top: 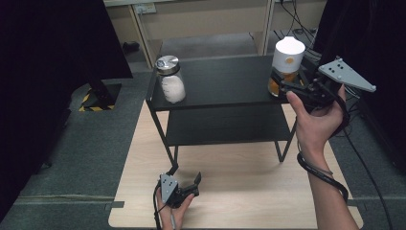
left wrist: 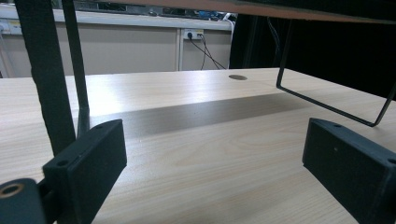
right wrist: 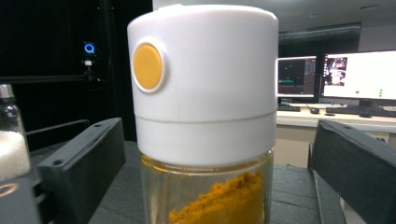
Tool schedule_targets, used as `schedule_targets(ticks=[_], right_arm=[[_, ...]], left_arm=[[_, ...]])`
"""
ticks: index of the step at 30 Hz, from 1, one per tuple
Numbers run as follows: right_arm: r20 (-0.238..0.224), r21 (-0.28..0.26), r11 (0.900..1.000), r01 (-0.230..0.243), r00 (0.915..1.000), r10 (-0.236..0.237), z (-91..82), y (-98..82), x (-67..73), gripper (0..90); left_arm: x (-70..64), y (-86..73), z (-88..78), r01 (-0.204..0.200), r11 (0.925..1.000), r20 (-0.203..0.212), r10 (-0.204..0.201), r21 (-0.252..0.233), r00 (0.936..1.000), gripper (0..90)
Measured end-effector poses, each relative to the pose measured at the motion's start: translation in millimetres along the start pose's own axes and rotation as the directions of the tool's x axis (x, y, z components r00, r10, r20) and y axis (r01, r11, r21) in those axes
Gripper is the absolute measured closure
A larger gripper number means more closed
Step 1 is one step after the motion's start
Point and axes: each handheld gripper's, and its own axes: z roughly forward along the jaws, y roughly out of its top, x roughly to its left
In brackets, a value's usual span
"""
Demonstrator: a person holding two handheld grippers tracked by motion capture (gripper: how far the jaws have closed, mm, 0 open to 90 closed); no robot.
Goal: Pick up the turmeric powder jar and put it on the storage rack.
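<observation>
Orange powder fills the white-capped jar [top: 286, 67], upright at the right end of the black shelf [top: 225, 81]; right gripper [top: 287, 86] jaws wide around it, untouching. Left gripper [top: 184, 189] wide, empty.

Materials rundown from my bench: the tabletop [top: 239, 201] is pale wood-look laminate, smooth, with a soft sheen where the light hits. The shelf rack [top: 225, 79] on it is matt black, thin metal legs, slightly textured top. My spice jar [top: 286, 64] on the right has clear glossy glass below and a smooth white plastic cap with an orange plastic button; the powder inside looks coarse and clumpy. The far-left jar [top: 171, 79] is clear glass with a shiny metal lid. My tongs' pads [right wrist: 86, 163] are matt black plastic, a bit grainy.
</observation>
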Motion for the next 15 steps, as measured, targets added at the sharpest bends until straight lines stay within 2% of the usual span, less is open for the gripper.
schedule_targets(ticks=[2, 6, 15], right_arm=[[-0.02, 0.012, 1.0, 0.011, 0.9997, -0.01, 0.2, 1.7, -2.2, 2.7], [-0.024, 0.014, 0.999, 0.029, 0.9993, -0.028, -1.7, 3.1, -0.2, 2.6], [-0.034, 0.016, 0.999, 0.034, 0.9989, -0.033, -7.4, 3.3, -1.4, 2.3]], left_arm=[[-0.3, 0.0, 0.1, -0.001, 1.0, 0.0, 0.001, 0.0, 1.0, 5.7], [-0.3, -0.3, 0.0, 0.0, 1.0, -0.001, 0.0, -0.002, 1.0, 5.7], [-0.7, 0.0, 0.1, -0.003, 1.0, -0.001, 0.003, 0.0, 1.0, 5.7]])
